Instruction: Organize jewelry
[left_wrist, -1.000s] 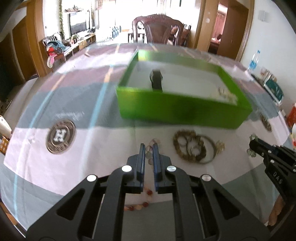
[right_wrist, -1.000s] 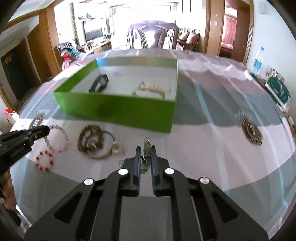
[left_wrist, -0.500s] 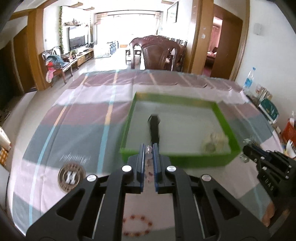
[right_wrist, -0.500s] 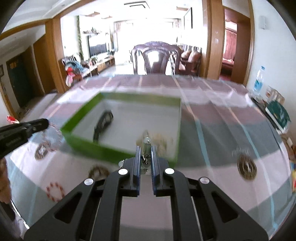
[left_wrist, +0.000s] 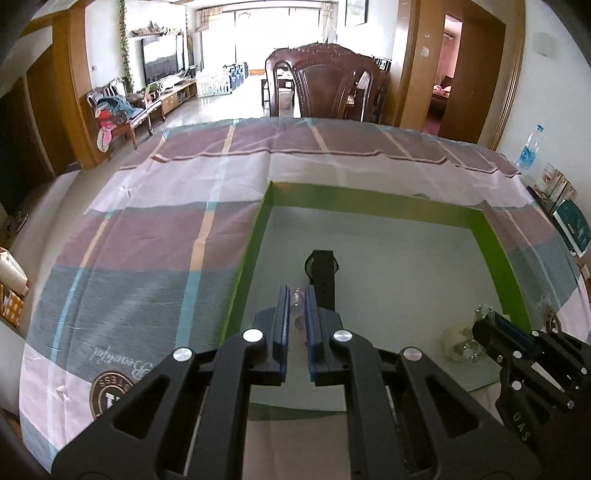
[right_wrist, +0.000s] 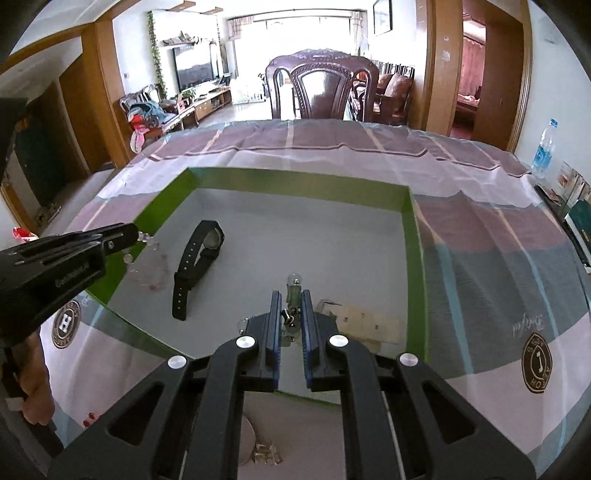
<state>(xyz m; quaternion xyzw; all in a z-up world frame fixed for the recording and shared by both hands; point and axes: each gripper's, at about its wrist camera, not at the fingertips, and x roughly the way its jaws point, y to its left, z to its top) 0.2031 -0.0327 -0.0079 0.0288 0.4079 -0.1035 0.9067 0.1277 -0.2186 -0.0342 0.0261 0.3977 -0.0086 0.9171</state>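
Green card walls frame the box (right_wrist: 415, 258), a shallow rectangle with a smooth pale grey floor, set on our checked cloth (left_wrist: 147, 236) of mauve, grey and white bands. Inside lies a black watch (right_wrist: 195, 266), its matte strap stretched flat with punched holes along one end, and near the right wall a pale, crumpled-looking piece (right_wrist: 354, 321) we cannot make out.

Our left gripper (left_wrist: 296, 295) hangs over the box beside the watch, its blue ribbed pads narrow, with clear pinkish beads (left_wrist: 297, 301) between them; its jaws have just eased apart a little. In the right view those beads dangle at the box's left wall.

Our right gripper (right_wrist: 288, 299) is also above the box floor, pads narrow around a small green-and-silver trinket (right_wrist: 293, 290) with a round glassy top; its jaws too have just eased apart.
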